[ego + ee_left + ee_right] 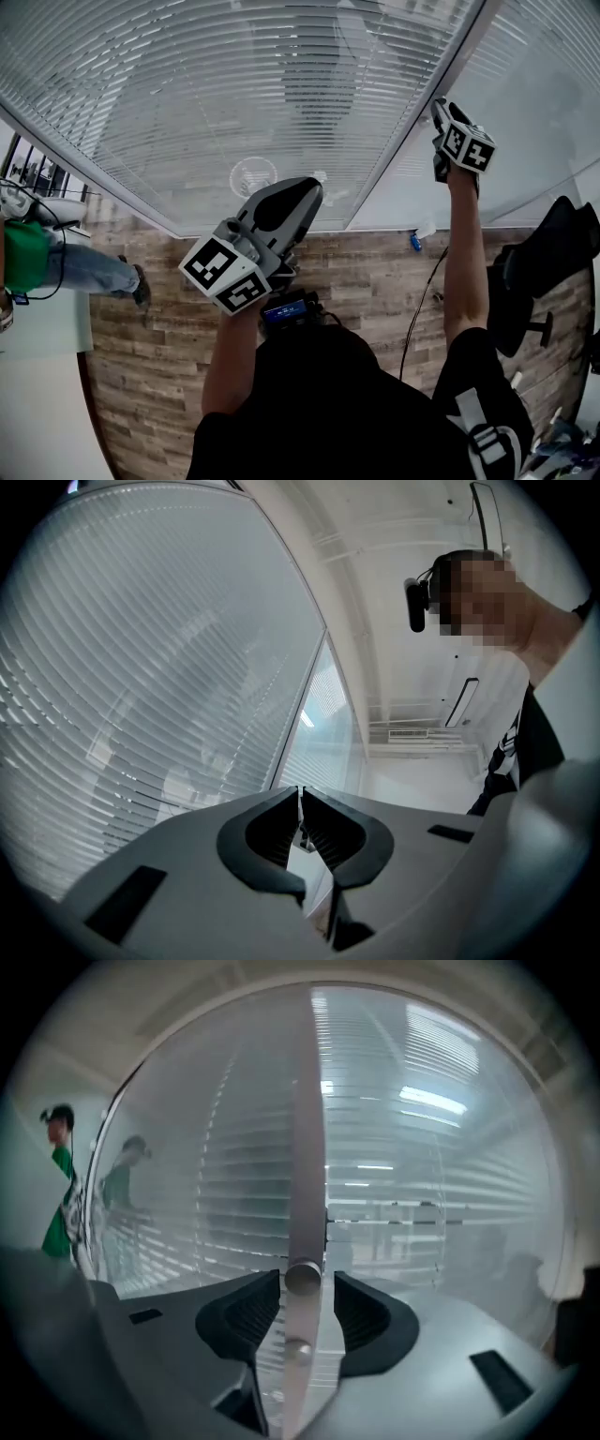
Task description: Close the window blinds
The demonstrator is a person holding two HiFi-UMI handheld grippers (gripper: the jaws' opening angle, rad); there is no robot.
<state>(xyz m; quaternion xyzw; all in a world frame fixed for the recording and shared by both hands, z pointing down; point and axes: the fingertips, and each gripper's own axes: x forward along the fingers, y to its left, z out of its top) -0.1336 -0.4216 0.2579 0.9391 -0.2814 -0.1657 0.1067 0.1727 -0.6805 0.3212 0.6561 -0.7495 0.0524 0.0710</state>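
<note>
White horizontal blinds cover the glass in front of me, and their slats fill the left of the left gripper view. The clear tilt wand hangs straight down in front of the slats. Its lower end sits between the jaws of my right gripper, which stand open with a thin gap on each side of the wand. In the head view the right gripper is raised by the window's upright frame. My left gripper is held lower, short of the blinds. The left gripper is shut, with nothing in it.
A person in green stands at the left on the wood floor and also shows in the right gripper view as a person. A black chair stands at the right. A small blue item lies by the window's base.
</note>
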